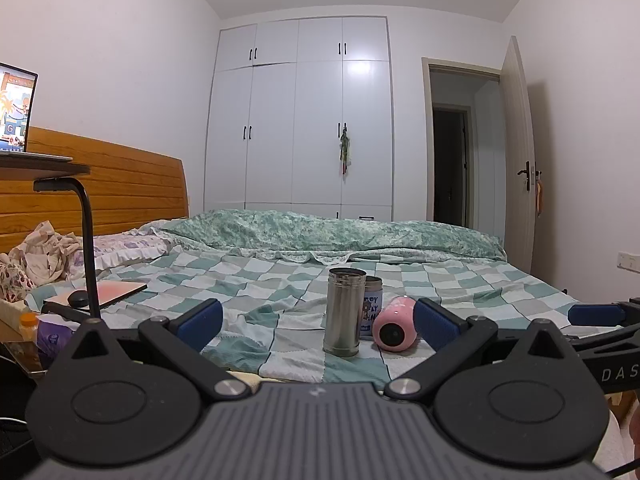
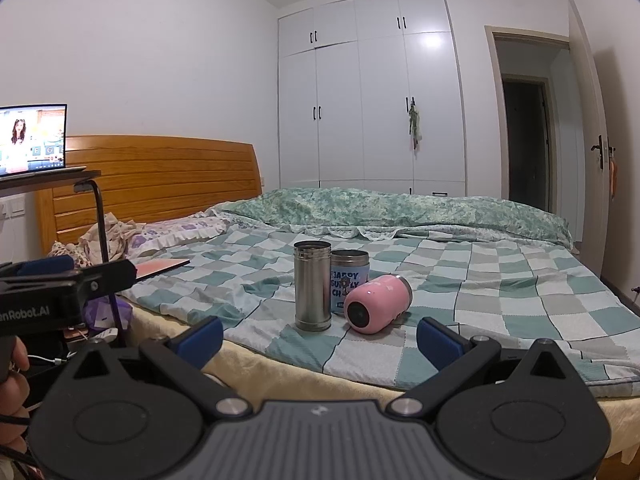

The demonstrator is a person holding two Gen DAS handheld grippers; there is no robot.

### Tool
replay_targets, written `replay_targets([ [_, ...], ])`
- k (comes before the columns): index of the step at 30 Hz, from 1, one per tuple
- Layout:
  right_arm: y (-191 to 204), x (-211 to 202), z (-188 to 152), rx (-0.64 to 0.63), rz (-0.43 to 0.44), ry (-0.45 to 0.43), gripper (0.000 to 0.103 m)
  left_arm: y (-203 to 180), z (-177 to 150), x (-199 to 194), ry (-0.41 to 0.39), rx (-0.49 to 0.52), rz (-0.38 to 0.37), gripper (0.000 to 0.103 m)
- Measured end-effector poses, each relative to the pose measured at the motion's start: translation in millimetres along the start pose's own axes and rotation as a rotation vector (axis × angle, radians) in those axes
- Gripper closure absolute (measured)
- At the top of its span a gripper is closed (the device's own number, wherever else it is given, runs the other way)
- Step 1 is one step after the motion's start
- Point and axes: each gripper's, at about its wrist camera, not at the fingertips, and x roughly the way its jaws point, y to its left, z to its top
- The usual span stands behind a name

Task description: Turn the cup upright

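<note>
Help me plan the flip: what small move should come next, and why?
Probably ease the right gripper forward toward the pink cup. It lies on its side on the checked bedspread, base toward the camera, beside the steel cup. Both grippers are open and short of it.

Pink cup (image 2: 376,304) with dark base; silver steel flask (image 2: 313,286); pale blue mug (image 2: 349,280), dark lettering; bedsheet (image 2: 480,292) checked teal, grey, white; green mottled quilt (image 2: 400,208); orange wood headboard (image 2: 160,176); white wardrobe (image 2: 372,100); blue gripper pads (image 2: 200,340)
</note>
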Motion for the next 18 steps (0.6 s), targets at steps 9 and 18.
replay_targets([
  [9,1.1,0.8,-2.1,0.004,0.0,0.003,0.0,0.3,0.3,0.9,0.006,-0.004,0.0,0.0],
  [18,0.7,2.4,-2.6,0.007,0.0,0.006,0.0,0.2,0.1,1.9,0.009,-0.004,-0.002,0.0],
])
